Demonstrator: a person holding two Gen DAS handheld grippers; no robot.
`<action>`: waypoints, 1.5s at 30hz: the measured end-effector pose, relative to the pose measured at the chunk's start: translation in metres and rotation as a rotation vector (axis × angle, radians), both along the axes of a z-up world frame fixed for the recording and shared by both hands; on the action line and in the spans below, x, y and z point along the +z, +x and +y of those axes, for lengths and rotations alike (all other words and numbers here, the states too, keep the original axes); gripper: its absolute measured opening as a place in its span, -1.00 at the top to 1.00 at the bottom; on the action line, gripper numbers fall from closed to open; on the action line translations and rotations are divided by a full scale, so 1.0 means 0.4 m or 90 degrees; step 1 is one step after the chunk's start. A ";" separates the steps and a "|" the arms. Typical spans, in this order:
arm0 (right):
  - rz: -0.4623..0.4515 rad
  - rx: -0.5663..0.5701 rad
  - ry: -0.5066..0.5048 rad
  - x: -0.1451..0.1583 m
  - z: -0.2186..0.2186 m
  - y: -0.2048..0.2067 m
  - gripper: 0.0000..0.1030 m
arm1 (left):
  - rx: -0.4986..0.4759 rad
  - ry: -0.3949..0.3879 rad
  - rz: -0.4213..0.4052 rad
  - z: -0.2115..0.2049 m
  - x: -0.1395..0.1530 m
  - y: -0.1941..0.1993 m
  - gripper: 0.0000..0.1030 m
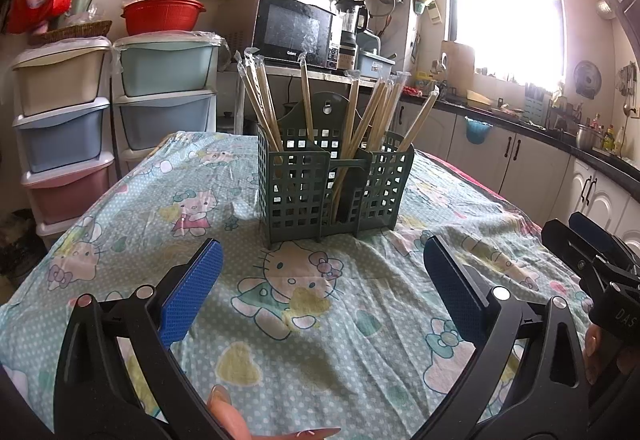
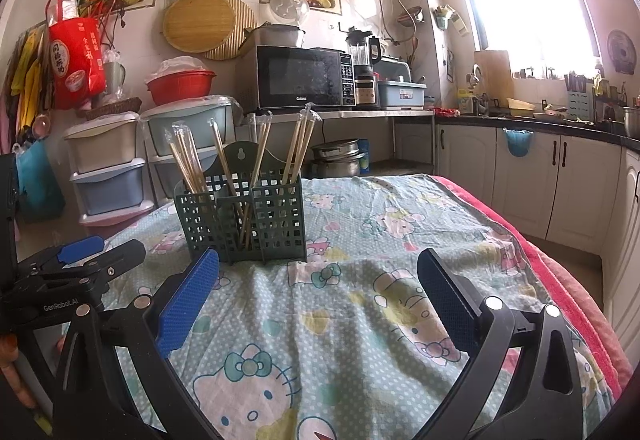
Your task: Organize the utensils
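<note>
A dark green slotted utensil holder (image 1: 334,184) stands upright on the cartoon-print tablecloth (image 1: 304,304), straight ahead in the left wrist view. Several wrapped pairs of wooden chopsticks (image 1: 362,112) lean in its compartments. In the right wrist view the same holder (image 2: 244,218) sits ahead and to the left, with chopsticks (image 2: 260,152) sticking up. My left gripper (image 1: 322,262) is open and empty, a little short of the holder. Just as wide apart stand the fingers of my right gripper (image 2: 318,272), with nothing between them. The left gripper (image 2: 80,264) shows at the right wrist view's left edge.
Stacked pastel drawers (image 1: 64,128) stand left of the table. A microwave (image 2: 302,78) and blender (image 2: 362,64) sit on a shelf behind. Kitchen cabinets (image 2: 552,176) and a counter run along the right under a bright window. The right gripper (image 1: 592,260) shows at the left view's right edge.
</note>
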State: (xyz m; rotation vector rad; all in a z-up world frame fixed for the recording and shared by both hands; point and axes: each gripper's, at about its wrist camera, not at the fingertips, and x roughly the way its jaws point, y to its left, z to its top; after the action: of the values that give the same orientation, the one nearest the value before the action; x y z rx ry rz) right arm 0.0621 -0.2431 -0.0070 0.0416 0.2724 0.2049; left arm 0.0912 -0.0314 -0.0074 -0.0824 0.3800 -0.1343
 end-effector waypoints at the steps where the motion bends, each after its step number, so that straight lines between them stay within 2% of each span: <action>1: 0.000 0.000 0.000 0.000 0.001 -0.001 -0.88 | 0.000 0.000 0.000 0.000 0.000 0.000 -0.80; 45: 0.006 0.000 0.000 -0.002 0.004 0.005 -0.88 | 0.015 0.003 0.013 0.004 -0.007 0.005 -0.80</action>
State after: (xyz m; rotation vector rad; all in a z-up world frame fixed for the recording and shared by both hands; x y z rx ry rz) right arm 0.0642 -0.2414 -0.0078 0.0419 0.2817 0.2044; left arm 0.0932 -0.0296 -0.0101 -0.0838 0.4002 -0.1094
